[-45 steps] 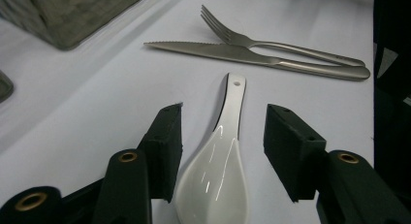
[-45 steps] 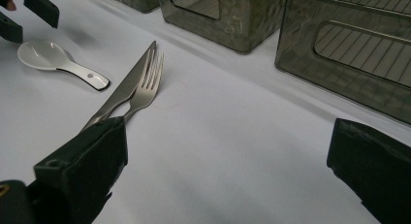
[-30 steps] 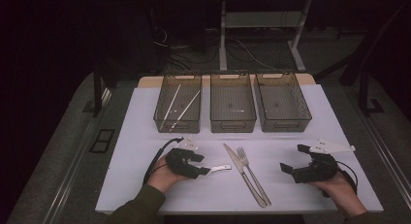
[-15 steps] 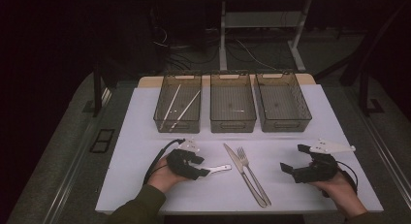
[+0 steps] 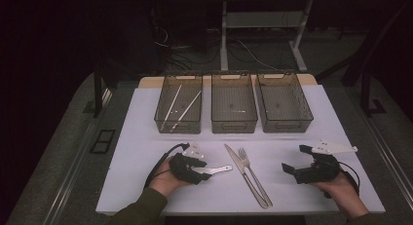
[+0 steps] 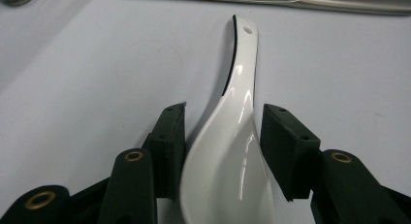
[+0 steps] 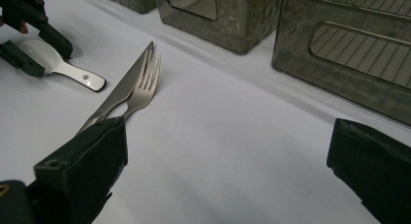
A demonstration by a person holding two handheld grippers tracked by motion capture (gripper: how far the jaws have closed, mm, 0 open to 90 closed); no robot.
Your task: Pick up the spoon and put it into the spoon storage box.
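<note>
A white ceramic spoon (image 6: pixel 232 136) lies on the white table, handle pointing away from my left gripper (image 6: pixel 224 110). Its bowl sits between the jaws, which have just been closing. The left pad is at the bowl's edge and a thin gap shows at the right pad. In the high view the left gripper (image 5: pixel 202 170) is at the front left, with the spoon (image 5: pixel 221 169) handle sticking out to the right. My right gripper (image 5: pixel 294 158) rests at the front right, open with nothing between its fingers; the right gripper view (image 7: pixel 223 136) shows bare table there.
A knife (image 5: pixel 243 174) and a fork (image 5: pixel 253 174) lie side by side between the two hands. Three dark mesh bins stand at the back: the left bin (image 5: pixel 178 129) holds chopsticks (image 5: pixel 182 108), beside the middle bin (image 5: pixel 234 129) and the right bin (image 5: pixel 285 129).
</note>
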